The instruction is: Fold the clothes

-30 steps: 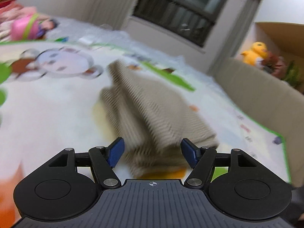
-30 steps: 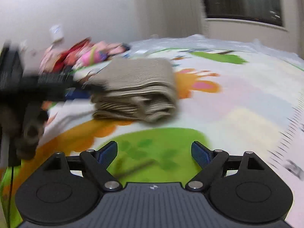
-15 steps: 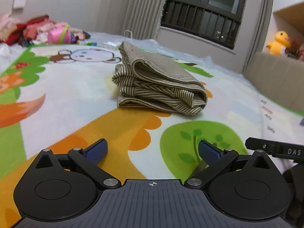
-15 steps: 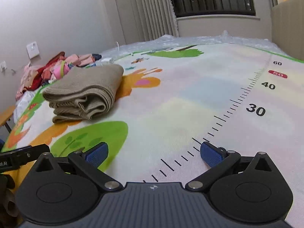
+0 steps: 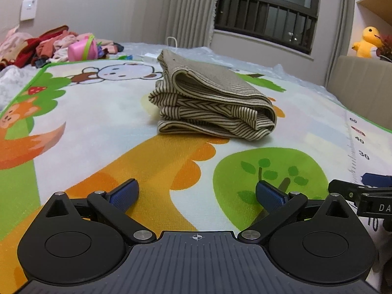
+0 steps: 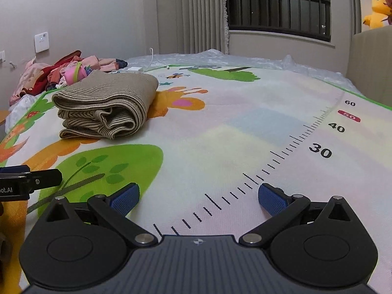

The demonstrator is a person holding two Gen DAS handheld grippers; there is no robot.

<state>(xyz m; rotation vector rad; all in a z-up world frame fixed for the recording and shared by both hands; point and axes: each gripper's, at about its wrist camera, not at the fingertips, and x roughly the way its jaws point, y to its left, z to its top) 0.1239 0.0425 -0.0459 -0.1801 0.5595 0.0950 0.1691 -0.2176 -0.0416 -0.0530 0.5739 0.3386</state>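
Bedroom walls, a curtain and a barred window stand behind a bright play mat point(image 5: 103, 112) printed with animals and trees. From the left wrist, the folded striped garment point(image 5: 210, 103) lies on the mat straight ahead, stacked in several layers with its rounded fold to the right; it looks finished, which would explain why the left hand-held gripper point(image 5: 196, 193) sits low and well back from it, jaws spread wide and empty. A heap of unfolded clothes point(image 5: 49, 46) waits at the far left, probably the next supply. Part of the right hand-held gripper point(image 5: 362, 193) pokes in at the right edge, mostly cut off.

From the right wrist, the same garment point(image 6: 105, 105) sits off to the left, well apart from the right hand-held gripper point(image 6: 198, 198), which is also released with nothing between its blue pads point(image 6: 272, 198), over the mat's ruler marks. The garment's far side and what kind of clothing it is cannot be made out.
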